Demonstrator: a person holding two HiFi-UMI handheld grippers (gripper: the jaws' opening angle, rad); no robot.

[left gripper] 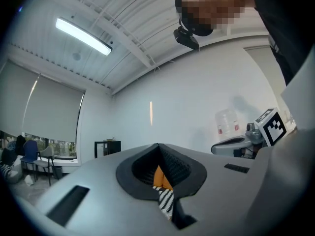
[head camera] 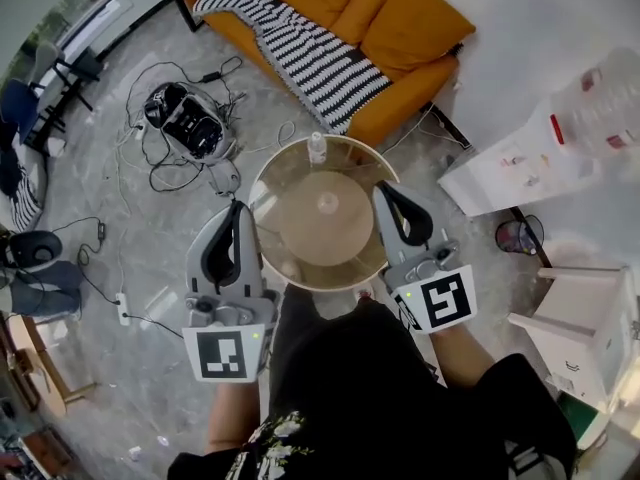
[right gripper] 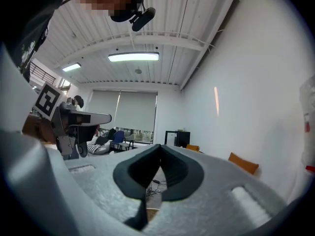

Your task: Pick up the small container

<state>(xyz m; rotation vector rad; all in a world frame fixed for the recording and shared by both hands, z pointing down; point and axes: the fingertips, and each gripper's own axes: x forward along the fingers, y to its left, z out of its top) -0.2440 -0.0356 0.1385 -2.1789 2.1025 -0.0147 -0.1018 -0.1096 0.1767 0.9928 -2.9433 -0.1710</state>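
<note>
A small clear container (head camera: 317,148) with a pale cap stands upright at the far rim of the round glass-topped table (head camera: 270,193). A small pale round thing (head camera: 327,203) shows at the table's middle; I cannot tell what it is. My left gripper (head camera: 236,210) hovers at the table's left edge and my right gripper (head camera: 384,191) at its right edge. Both are short of the container and hold nothing. In the left gripper view the left gripper (left gripper: 158,147) has its jaws together, tilted up at wall and ceiling. The right gripper (right gripper: 160,149) is likewise shut and empty in its own view.
An orange sofa (head camera: 400,28) with a striped blanket (head camera: 310,53) stands beyond the table. Cables and a dark bag (head camera: 190,118) lie on the floor at left. At right are a white cabinet (head camera: 520,168), a water jug (head camera: 605,108) and a white stool (head camera: 590,328).
</note>
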